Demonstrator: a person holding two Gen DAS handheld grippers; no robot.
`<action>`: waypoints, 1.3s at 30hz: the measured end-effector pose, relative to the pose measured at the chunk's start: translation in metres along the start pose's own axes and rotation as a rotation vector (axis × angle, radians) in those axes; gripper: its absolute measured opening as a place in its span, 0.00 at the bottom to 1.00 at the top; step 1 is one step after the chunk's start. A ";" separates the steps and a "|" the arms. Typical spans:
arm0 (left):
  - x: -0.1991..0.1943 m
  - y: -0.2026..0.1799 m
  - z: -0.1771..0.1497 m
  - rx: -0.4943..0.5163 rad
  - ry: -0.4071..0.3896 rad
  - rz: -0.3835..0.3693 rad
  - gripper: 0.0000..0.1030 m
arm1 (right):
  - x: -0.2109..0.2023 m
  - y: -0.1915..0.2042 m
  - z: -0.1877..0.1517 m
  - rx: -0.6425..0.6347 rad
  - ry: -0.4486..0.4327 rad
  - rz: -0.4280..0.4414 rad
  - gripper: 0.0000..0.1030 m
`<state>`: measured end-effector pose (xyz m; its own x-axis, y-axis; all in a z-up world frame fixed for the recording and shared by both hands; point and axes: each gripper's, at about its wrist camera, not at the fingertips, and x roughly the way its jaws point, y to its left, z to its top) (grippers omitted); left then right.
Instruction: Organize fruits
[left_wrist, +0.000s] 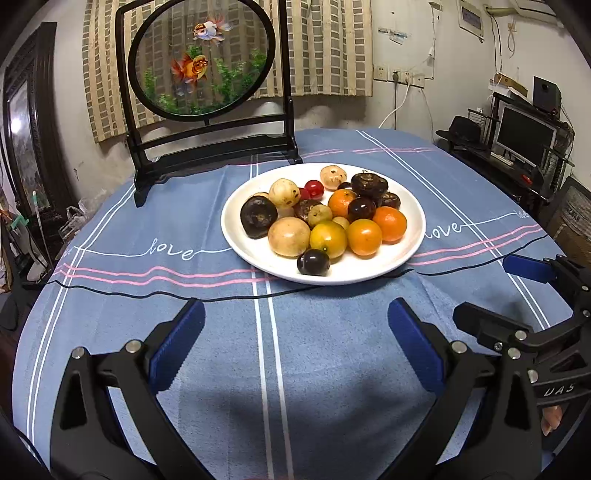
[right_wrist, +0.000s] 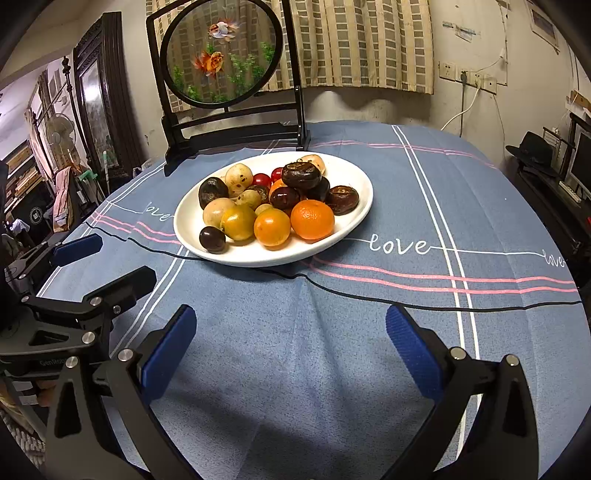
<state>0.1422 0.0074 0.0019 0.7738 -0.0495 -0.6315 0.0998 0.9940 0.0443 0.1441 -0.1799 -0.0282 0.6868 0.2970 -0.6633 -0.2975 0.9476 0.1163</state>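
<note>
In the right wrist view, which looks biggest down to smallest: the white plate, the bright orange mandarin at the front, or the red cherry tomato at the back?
1. white plate
2. orange mandarin
3. red cherry tomato, though it sits farther from the camera.

The word "love" runs in white script along the blue tablecloth (left_wrist: 295, 332) on both sides of the white plate (left_wrist: 236, 236). White capitals "UAS" mark the right tongs (left_wrist: 554, 295); "GenRob", partly cut off, marks the left tongs (right_wrist: 99, 258).
</note>
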 end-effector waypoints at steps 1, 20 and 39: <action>0.000 0.001 0.000 -0.004 -0.001 0.002 0.98 | 0.000 0.000 0.000 0.000 -0.001 0.001 0.99; -0.001 0.003 0.001 -0.013 -0.002 0.000 0.98 | -0.001 -0.001 0.000 0.002 0.001 0.002 0.99; 0.000 0.005 0.000 -0.015 0.002 0.012 0.98 | -0.001 0.001 0.001 0.004 -0.001 0.010 0.99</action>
<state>0.1428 0.0119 0.0021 0.7738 -0.0379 -0.6322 0.0816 0.9958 0.0403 0.1436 -0.1790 -0.0269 0.6846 0.3062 -0.6615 -0.3012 0.9452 0.1259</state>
